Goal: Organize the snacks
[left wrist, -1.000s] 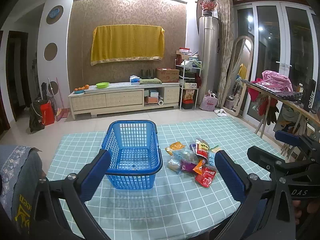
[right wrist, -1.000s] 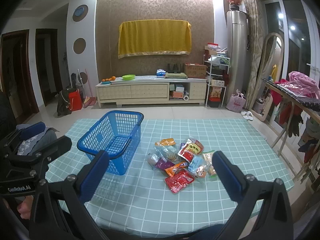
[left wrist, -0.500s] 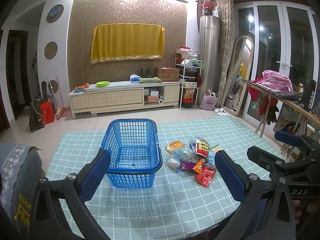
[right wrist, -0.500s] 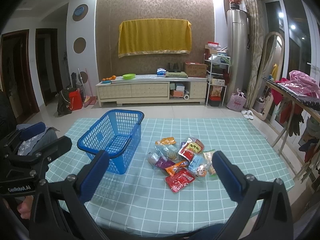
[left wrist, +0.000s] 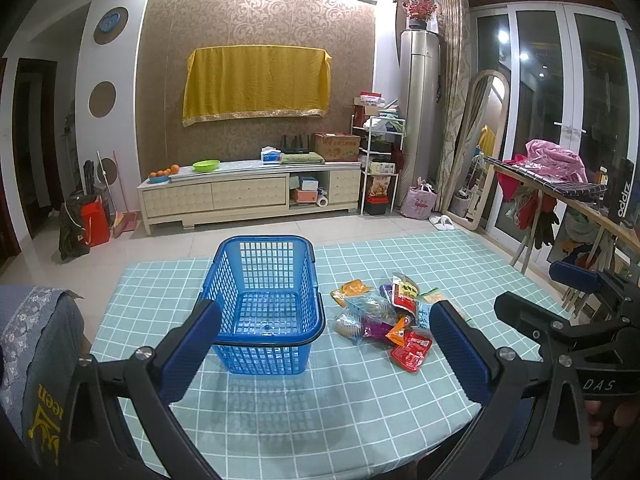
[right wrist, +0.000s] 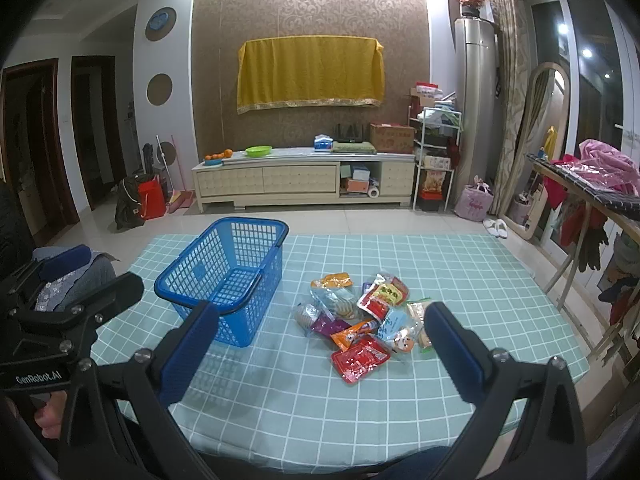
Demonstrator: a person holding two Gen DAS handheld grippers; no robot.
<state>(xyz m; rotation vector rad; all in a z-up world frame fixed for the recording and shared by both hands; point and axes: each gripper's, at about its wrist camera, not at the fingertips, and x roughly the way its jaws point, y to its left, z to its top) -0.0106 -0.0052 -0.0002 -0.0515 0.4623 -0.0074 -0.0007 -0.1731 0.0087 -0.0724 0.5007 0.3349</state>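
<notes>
Checked tablecloth (left wrist: pixel 360 400) ahead; we hold left gripper (left wrist: pixel 320 344) and right gripper (right wrist: pixel 320 344) back, both spread, empty. Blue basket (left wrist: pixel 264 304) faces left gripper, snack packets (right wrist: pixel 360 320) between right fingers: ready to load.

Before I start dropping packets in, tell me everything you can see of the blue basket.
The blue basket is rectangular, looks like plastic, with grid-lattice walls and floor and a solid rim. It stands upright on the checked teal tablecloth, left of the snack pile and apart from it. A dark handle lies folded down along the rim. It appears empty. Neither open gripper touches it; the left gripper is nearer.
</notes>
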